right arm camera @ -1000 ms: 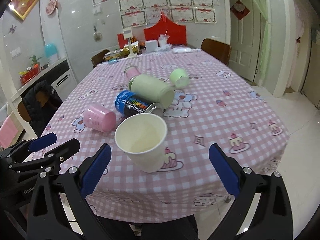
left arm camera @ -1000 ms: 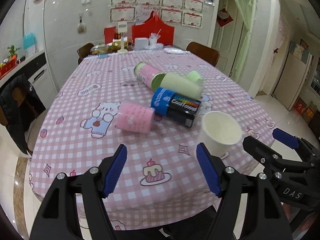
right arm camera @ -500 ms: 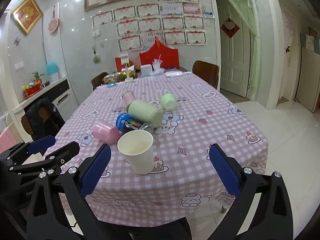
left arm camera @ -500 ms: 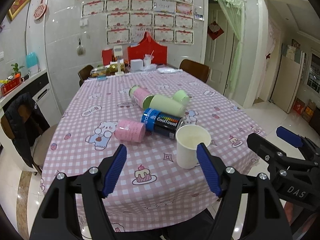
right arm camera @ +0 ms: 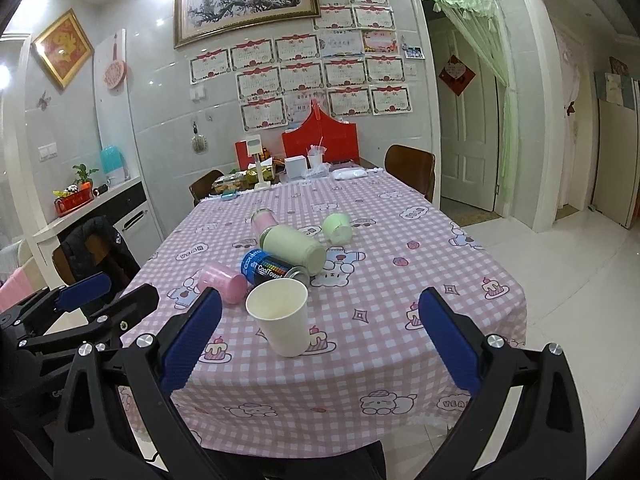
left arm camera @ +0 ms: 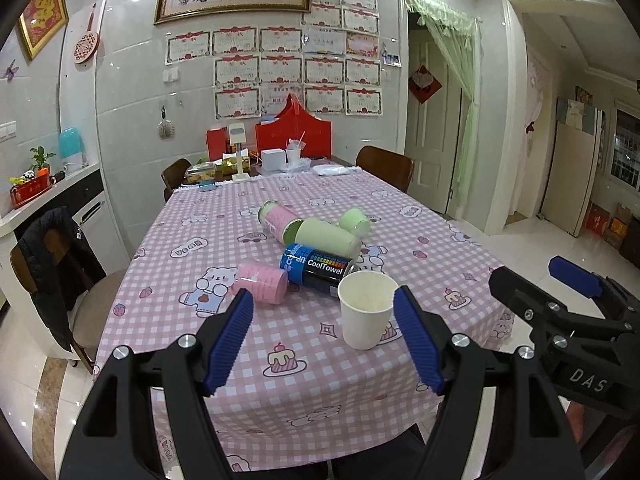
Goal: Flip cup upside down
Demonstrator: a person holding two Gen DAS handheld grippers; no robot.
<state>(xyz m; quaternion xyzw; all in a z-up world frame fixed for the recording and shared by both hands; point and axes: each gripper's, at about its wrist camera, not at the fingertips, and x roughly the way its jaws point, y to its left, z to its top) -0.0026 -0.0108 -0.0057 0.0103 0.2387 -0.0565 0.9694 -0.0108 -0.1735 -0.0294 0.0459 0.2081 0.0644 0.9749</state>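
A white paper cup [left arm camera: 366, 309] stands upright, mouth up, near the front edge of the counter [left arm camera: 400, 208], on its pink checked cloth. Just behind it lie a blue can [left arm camera: 316, 270] and a pink cup [left arm camera: 262, 288] on their sides. Left hand-held gripper [left arm camera: 323, 342] and right hand-held gripper [right arm camera: 318, 344] both hang before the counter, jaws apart, holding nothing.

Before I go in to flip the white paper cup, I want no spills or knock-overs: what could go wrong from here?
1. The white paper cup stands close to the CoolTowel can and pink cup, both lying on their sides; a sweep could set them rolling.
2. It stands near the table edge, so a nudge might push it off.
3. Thin paper walls may crush under a hard squeeze from the right hand-held gripper.
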